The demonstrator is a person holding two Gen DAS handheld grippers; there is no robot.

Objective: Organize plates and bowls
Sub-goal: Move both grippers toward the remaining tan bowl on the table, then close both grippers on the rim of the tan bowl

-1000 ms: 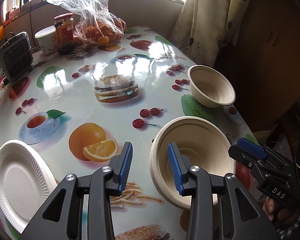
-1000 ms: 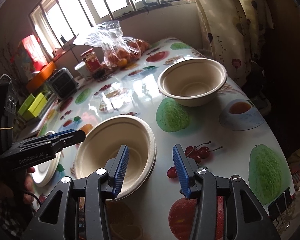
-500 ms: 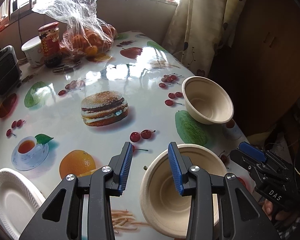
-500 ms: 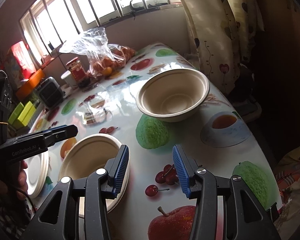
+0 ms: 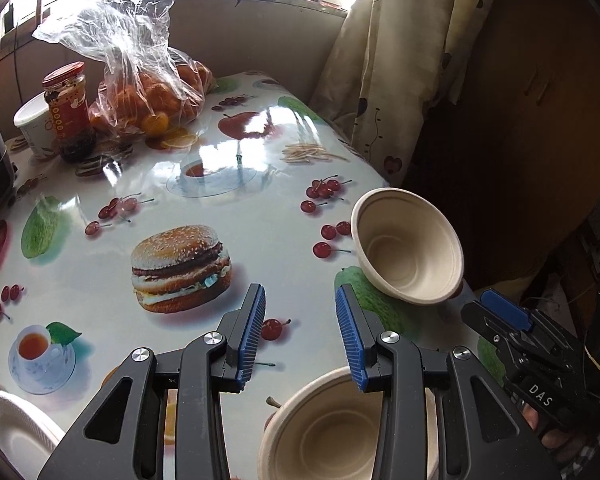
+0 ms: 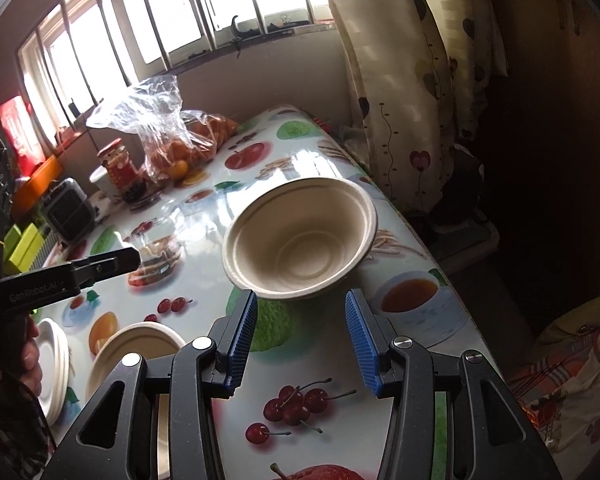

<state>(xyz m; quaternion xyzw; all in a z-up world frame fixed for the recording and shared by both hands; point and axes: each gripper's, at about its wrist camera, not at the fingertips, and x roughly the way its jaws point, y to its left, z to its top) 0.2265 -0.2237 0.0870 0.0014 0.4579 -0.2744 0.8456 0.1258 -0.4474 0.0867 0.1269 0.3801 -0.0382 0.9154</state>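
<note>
A beige paper bowl (image 6: pixel 300 236) stands alone near the table's right edge; it also shows in the left wrist view (image 5: pixel 410 246). My right gripper (image 6: pixel 298 338) is open and empty just in front of it, not touching. A second beige bowl (image 5: pixel 332 432) sits near the front edge, partly under my left gripper (image 5: pixel 300 334), which is open and empty above it; the bowl also shows in the right wrist view (image 6: pixel 134 350). White paper plates (image 6: pixel 54 364) lie stacked at the front left, also seen in the left wrist view (image 5: pixel 12 428).
A fruit-print tablecloth (image 5: pixel 228 152) covers the table. At the back stand a plastic bag of oranges (image 5: pixel 148 92), a red-lidded jar (image 5: pixel 68 108), a white tub (image 5: pixel 32 124) and a small black heater (image 6: pixel 68 208). A curtain (image 6: pixel 412 80) hangs at the right.
Both grippers have moved forward and right across the table. The near bowl has dropped low in both views and the far bowl has come closer to the right gripper. Both stay open.
</note>
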